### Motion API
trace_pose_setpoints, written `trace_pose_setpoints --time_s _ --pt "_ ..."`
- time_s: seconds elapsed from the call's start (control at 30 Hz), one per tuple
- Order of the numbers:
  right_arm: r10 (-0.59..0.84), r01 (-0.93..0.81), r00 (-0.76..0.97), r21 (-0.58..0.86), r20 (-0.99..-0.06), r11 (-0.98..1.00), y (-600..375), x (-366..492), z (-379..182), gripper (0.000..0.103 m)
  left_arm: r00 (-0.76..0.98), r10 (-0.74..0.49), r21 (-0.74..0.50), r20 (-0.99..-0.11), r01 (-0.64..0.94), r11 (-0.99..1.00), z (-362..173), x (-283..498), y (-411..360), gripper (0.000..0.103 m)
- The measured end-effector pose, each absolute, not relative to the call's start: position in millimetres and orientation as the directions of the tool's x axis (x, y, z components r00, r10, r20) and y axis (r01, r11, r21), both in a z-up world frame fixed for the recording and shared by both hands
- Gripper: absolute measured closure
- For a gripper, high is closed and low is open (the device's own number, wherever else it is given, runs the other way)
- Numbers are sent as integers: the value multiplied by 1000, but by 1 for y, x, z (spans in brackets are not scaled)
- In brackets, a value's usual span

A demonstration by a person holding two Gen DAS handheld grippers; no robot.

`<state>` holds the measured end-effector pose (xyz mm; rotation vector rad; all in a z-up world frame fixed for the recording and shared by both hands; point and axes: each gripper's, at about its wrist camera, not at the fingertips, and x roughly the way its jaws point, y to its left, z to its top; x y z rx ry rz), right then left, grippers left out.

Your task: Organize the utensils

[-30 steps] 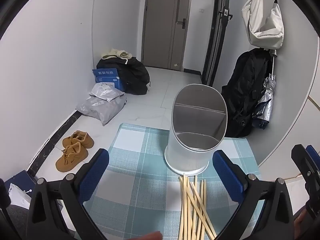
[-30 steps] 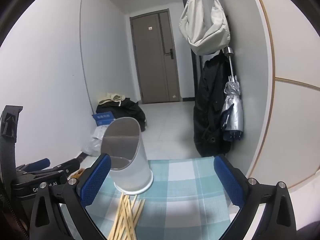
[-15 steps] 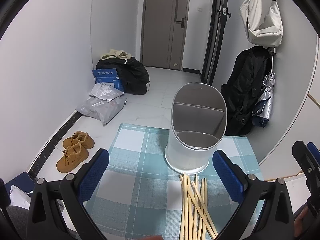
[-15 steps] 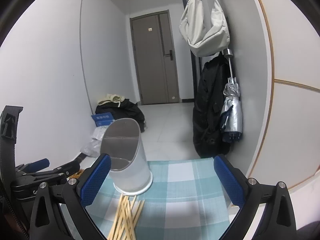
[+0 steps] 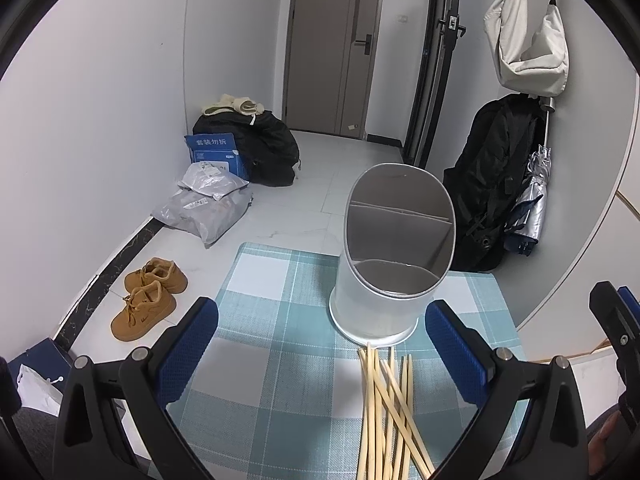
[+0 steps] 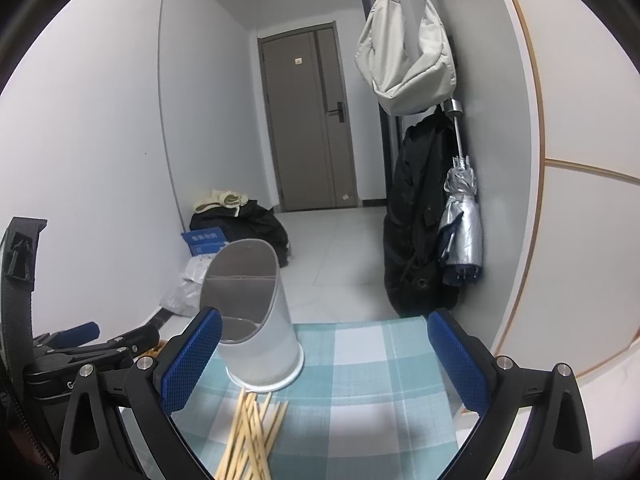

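A white utensil holder (image 5: 390, 276) with a slanted mouth and an inner divider stands on the teal checked tablecloth (image 5: 276, 368); it looks empty. Several wooden chopsticks (image 5: 390, 412) lie loose just in front of its base. My left gripper (image 5: 322, 348) hovers open above the cloth, blue pads spread wide, with the chopsticks between them. In the right wrist view the holder (image 6: 256, 328) sits left of centre, the chopsticks (image 6: 250, 436) fan out below it, and my right gripper (image 6: 324, 360) is open with nothing held. The left gripper's body shows at that view's left edge.
The table (image 6: 400, 364) ends at the far edge of the cloth, with floor beyond. Brown shoes (image 5: 150, 296), grey parcels (image 5: 204, 212) and a black bag (image 5: 256, 148) lie on the floor at left. A black backpack (image 5: 492, 188) and umbrella (image 6: 460, 216) hang on the right wall.
Both views have shifted only slightly; the left gripper has risen and tilted a little. Holder and chopsticks have not moved, and both grippers stay open.
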<state>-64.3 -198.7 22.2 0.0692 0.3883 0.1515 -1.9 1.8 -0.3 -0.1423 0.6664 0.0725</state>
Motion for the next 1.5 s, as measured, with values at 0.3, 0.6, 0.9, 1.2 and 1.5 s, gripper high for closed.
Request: trace_pose_setpoints --time_s 0.3,0.6,0.9,1.2,1.5 --pt "179 -144 914 123 -363 982 -203 -65 24 0 789 40 -88 -614 -118 989 -1 -3 -1 1" --pt "173 -141 918 114 -356 983 -202 -65 23 0 784 27 -98 -621 -111 989 -4 -3 1 1" --pt "170 -141 920 106 -354 984 -200 -68 22 0 806 52 -71 -590 -116 991 0 -9 -2 1" --pt "191 -144 909 150 -372 978 -205 -64 20 0 798 33 -88 -602 -108 990 -1 -7 0 1" --pt "235 -229 816 79 -527 970 -187 -37 7 5 752 41 -145 -658 -180 973 -7 7 25 1"
